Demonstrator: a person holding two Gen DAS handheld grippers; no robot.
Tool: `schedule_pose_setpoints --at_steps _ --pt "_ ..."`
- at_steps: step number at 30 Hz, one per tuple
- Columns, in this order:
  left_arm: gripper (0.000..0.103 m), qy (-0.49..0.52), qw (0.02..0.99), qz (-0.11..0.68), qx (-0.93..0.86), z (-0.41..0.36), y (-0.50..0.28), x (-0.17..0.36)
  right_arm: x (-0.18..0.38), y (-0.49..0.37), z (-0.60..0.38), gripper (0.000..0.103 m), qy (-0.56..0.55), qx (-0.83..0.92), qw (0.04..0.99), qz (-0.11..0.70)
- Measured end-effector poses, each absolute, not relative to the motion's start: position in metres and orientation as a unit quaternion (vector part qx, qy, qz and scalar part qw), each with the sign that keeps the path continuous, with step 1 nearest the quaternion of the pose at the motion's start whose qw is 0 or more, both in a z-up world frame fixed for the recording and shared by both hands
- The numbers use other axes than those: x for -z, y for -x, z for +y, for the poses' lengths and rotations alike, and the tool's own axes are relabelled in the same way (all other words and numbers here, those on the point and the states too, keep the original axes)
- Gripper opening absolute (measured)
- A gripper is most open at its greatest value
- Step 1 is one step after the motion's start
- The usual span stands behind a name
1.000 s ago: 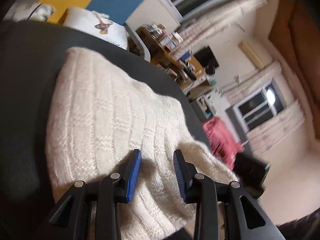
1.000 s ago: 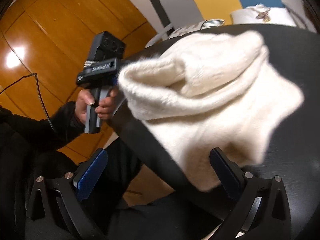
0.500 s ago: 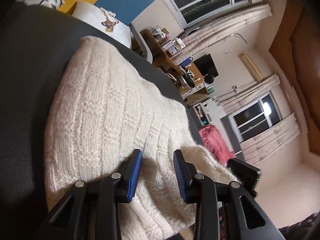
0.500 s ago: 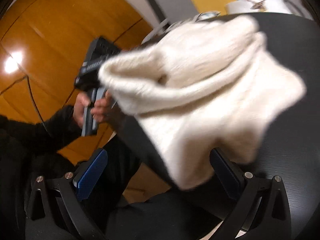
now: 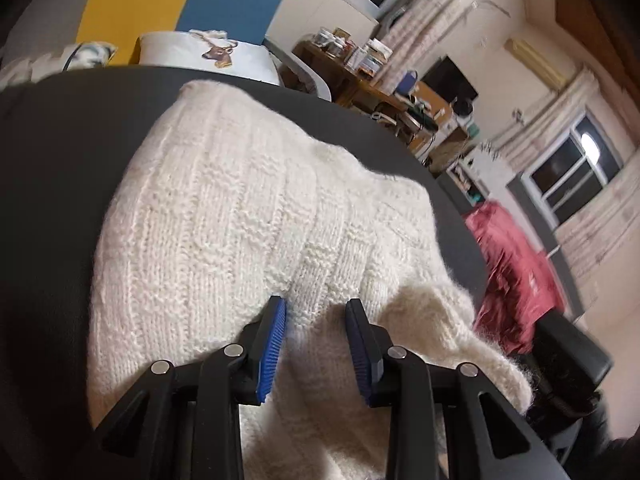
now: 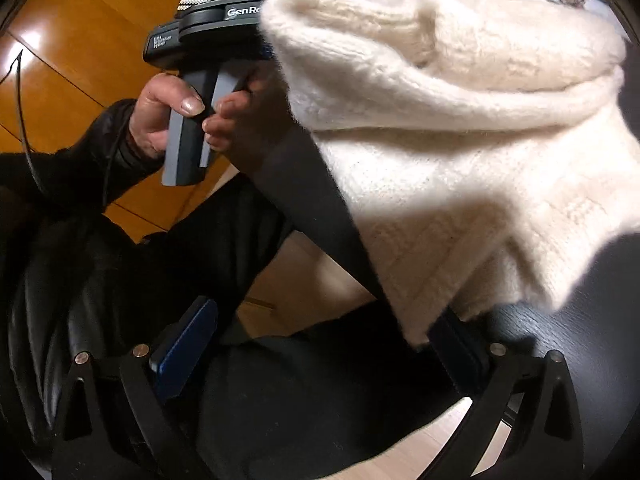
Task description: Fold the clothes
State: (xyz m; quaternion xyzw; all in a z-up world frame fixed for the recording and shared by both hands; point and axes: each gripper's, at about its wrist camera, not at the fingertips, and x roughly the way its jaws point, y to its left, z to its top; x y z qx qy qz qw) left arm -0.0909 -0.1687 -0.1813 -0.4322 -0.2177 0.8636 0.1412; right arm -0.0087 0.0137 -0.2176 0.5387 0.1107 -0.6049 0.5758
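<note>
A cream knit sweater (image 5: 224, 220) lies in a bulky fold on the round black table (image 5: 60, 160). My left gripper (image 5: 316, 308) is shut on a thick fold at the sweater's near edge, with knit filling the gap between the blue pads. In the right wrist view that held edge of the sweater (image 6: 460, 140) stands raised and rolled over, and a hand (image 6: 160, 116) grips the left gripper's body (image 6: 208, 36). My right gripper (image 6: 324, 316) is wide open at the table's edge (image 6: 320, 208). A hanging sweater corner touches its right finger (image 6: 460, 340); nothing is clamped.
A white cushion with a deer print (image 5: 208, 52) sits beyond the table's far edge. A red cloth (image 5: 516, 264) and a cluttered desk (image 5: 384, 92) are off to the right. The person's dark-clad legs (image 6: 120, 280) and wooden floor (image 6: 80, 40) lie below the table's edge.
The right gripper has come closer to the sweater and the left gripper, staying wide open. The left gripper keeps its hold, and the lifted fold now stands higher over the sweater.
</note>
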Motion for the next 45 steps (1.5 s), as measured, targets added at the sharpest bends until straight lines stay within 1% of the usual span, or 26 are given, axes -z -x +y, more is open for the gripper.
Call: schedule_pose_setpoints --at_steps 2,4,6,9,11,13,15,17,20,22,25,27,31,33,37,40,41,43,45 --pt "0.032 0.424 0.161 -0.239 -0.859 -0.177 0.09 0.17 0.206 0.007 0.017 0.103 -0.535 0.617 0.563 0.127" --pt "0.033 0.382 0.183 -0.269 -0.865 -0.196 0.085 0.152 0.187 0.003 0.022 0.103 -0.519 0.633 0.557 0.143" --pt "0.033 0.343 0.193 -0.262 -0.881 -0.208 0.083 0.133 0.16 0.0 0.026 0.103 -0.485 0.655 0.561 0.142" --pt "0.033 0.326 0.211 -0.231 -0.892 -0.212 0.1 0.112 0.12 0.005 0.021 0.103 -0.425 0.68 0.585 0.117" --pt "0.033 0.336 0.207 -0.186 -0.9 -0.205 0.118 0.108 0.116 0.018 0.006 0.103 -0.421 0.675 0.595 0.12" --pt "0.033 0.352 0.209 -0.16 -0.898 -0.201 0.128 0.113 0.111 0.031 -0.008 0.103 -0.416 0.668 0.604 0.122" --pt "0.033 0.369 0.211 -0.134 -0.895 -0.197 0.137 0.118 0.125 0.039 -0.03 0.103 -0.444 0.629 0.623 0.138" --pt "0.033 0.377 0.218 -0.117 -0.892 -0.193 0.142 0.125 0.14 0.039 -0.052 0.103 -0.467 0.569 0.659 0.151" --pt "0.033 0.381 0.237 -0.11 -0.887 -0.184 0.146 0.129 0.145 0.041 -0.073 0.103 -0.468 0.523 0.696 0.153" --pt "0.033 0.389 0.238 -0.098 -0.885 -0.18 0.151 0.133 0.149 0.045 -0.075 0.103 -0.488 0.479 0.719 0.126" --pt "0.033 0.418 0.23 -0.081 -0.875 -0.175 0.155 0.149 0.141 0.045 -0.052 0.103 -0.488 0.421 0.758 0.098" --pt "0.033 0.44 0.216 -0.068 -0.869 -0.169 0.156 0.166 0.141 0.045 -0.032 0.103 -0.494 0.416 0.756 0.103" --pt "0.033 0.42 0.192 -0.057 -0.885 -0.163 0.149 0.174 0.193 0.047 -0.01 0.103 -0.567 0.46 0.657 0.188" --pt "0.033 0.416 0.182 -0.067 -0.888 -0.163 0.146 0.173 0.209 0.045 0.0 0.103 -0.571 0.472 0.644 0.191" --pt "0.035 0.415 0.201 -0.07 -0.885 -0.156 0.135 0.166 0.213 0.052 0.017 0.103 -0.564 0.504 0.639 0.143" --pt "0.035 0.414 0.214 -0.069 -0.882 -0.15 0.128 0.162 0.206 0.052 0.03 0.103 -0.547 0.535 0.629 0.135" --pt "0.035 0.42 0.208 -0.045 -0.882 -0.143 0.127 0.164 0.2 0.053 0.032 0.103 -0.536 0.55 0.626 0.134" --pt "0.035 0.405 0.211 -0.03 -0.889 -0.135 0.118 0.16 0.184 0.06 0.033 0.103 -0.507 0.574 0.636 0.098" --pt "0.035 0.4 0.22 -0.056 -0.888 -0.139 0.114 0.158 0.167 0.058 0.037 0.103 -0.483 0.618 0.619 0.043"
